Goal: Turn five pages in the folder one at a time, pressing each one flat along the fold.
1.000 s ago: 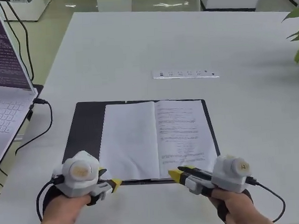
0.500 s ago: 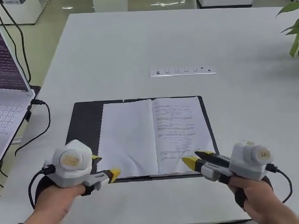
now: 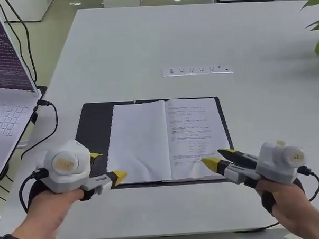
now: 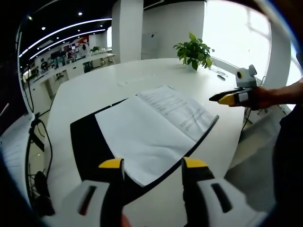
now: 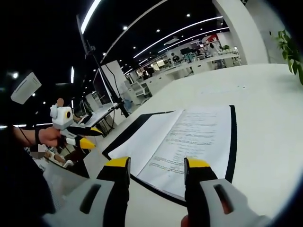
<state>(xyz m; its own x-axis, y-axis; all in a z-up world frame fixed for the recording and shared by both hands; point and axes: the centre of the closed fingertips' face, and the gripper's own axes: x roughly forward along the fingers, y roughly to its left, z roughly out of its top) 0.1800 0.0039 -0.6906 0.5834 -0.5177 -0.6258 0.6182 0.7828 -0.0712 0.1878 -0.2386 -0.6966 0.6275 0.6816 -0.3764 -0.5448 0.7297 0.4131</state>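
R gripper (image 3: 218, 157) has slid from fold's bottom to printed pg's (image 3: 194, 134) lower-right corner, jaws apart & empty, L gripper (image 3: 106, 167) likewise at lower left; folder (image 3: 94, 133) open mid-frame, turned-pg count unclear, prob. most left.

On the table (image 3: 145, 40), laptop (image 3: 5, 105) left of folder (image 3: 94, 133), power strip (image 3: 197, 70) behind.

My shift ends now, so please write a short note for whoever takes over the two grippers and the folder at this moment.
Left gripper: open, empty, at the near left corner of the folder.
Right gripper: open, empty, at the near right corner of the printed page.
The folder lies open on the table, a blank page on its left side.
Turns done: cannot tell.
Likely next: grip the printed page, turn it, press along the fold.
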